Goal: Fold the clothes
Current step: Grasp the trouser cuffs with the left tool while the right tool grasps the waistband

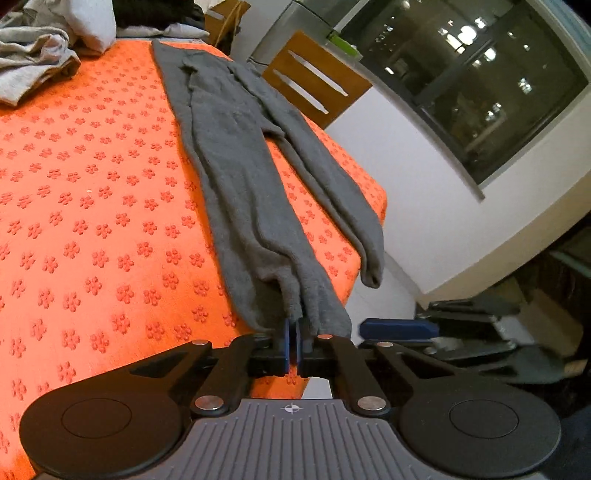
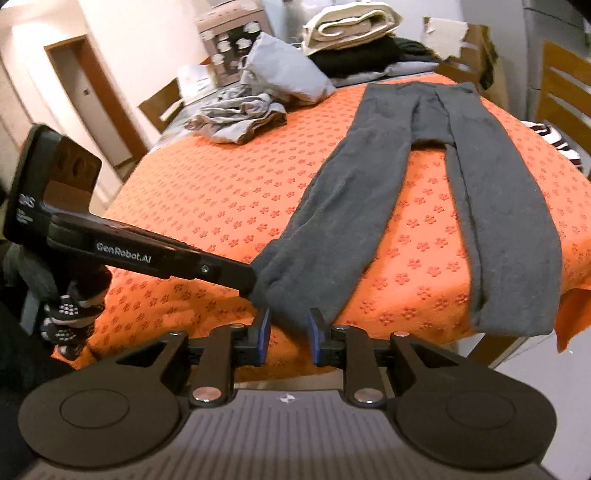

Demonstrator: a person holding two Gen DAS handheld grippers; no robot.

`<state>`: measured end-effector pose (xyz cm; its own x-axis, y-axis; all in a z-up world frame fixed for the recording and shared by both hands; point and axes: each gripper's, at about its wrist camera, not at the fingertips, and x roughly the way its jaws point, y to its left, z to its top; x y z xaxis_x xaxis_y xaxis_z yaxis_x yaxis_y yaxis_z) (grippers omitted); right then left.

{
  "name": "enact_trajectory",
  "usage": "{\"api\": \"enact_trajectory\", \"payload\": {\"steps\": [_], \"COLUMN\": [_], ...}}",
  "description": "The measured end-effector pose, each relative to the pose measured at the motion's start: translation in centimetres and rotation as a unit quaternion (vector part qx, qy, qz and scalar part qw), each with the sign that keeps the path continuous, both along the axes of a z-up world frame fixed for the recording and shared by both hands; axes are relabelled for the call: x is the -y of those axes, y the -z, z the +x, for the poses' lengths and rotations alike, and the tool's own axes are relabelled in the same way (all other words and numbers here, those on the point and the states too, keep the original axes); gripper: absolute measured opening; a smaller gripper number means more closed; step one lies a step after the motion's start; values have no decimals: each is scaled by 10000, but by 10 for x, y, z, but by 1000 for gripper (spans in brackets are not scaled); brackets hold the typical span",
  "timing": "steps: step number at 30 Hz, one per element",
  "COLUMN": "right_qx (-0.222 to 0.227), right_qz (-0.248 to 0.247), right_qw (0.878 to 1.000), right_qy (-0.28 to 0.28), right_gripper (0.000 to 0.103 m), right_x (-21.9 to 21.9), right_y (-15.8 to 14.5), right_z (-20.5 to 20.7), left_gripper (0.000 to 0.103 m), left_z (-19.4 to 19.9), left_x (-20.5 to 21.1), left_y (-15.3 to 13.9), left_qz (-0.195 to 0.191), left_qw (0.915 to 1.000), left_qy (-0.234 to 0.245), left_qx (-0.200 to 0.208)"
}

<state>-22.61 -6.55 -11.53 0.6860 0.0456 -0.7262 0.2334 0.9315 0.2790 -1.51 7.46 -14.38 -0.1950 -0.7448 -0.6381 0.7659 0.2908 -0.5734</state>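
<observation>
Right now your left gripper point(image 1: 294, 334) is pinched shut on the cuff of one leg of the grey leggings point(image 1: 236, 173), right at the near edge of the table — the fabric bunches up between the blue pads, so you have a real grip and not just a touch. Your right gripper point(image 2: 289, 341) hangs just off that same near edge with its jaws standing apart and nothing between them; in its view the left gripper point(image 2: 255, 280) comes in from the side, its tip buried in that cuff. Judging by that, the right one is lined up to take the other side of the same cuff, though it could as well go for the second leg's cuff, which droops over the near right corner.

The leggings lie lengthwise on the orange cloth point(image 2: 221, 192), legs toward you and slightly spread, waistband at the far edge — a layout that suits lifting the cuffs and carrying them back to the waist. Past the far left corner sit a crumpled light-grey garment point(image 2: 240, 122) and a stack of folded clothes point(image 2: 354, 33), well apart from your work.
</observation>
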Motion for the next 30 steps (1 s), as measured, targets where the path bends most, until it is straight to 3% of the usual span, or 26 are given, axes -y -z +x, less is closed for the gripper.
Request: {"api": "enact_trajectory", "payload": {"steps": [5,10,13,21,24,30], "right_qx": [-248,-275,-260,-157,-358,-261], "right_qz": [-330,-498,-478,-962,-1128,-758], "right_qw": [9987,9975,9974,9948,9924,9966], "right_qy": [289,415,475,285,334,212], "right_gripper": [26,16,7,1,1,2], "right_x": [-12,-15,-15,-22,-17,-5], "right_y": [14,17,15,-18,-19,-17], "right_z": [17,21,20,1,-12,-18], "left_gripper": [8,14,4,3,3,3], "left_z": [0,-3,-6,-5,7,2], "left_x": [6,10,9,-8,-17,-23], "left_y": [3,6,3,-31,-35,-36], "left_qz": [59,59,-16,-320,-311,-313], "left_qw": [9996,9990,9982,9958,9971,9973], "left_qy": [265,415,420,-39,-271,71], "left_qx": [99,157,427,854,633,661]}}
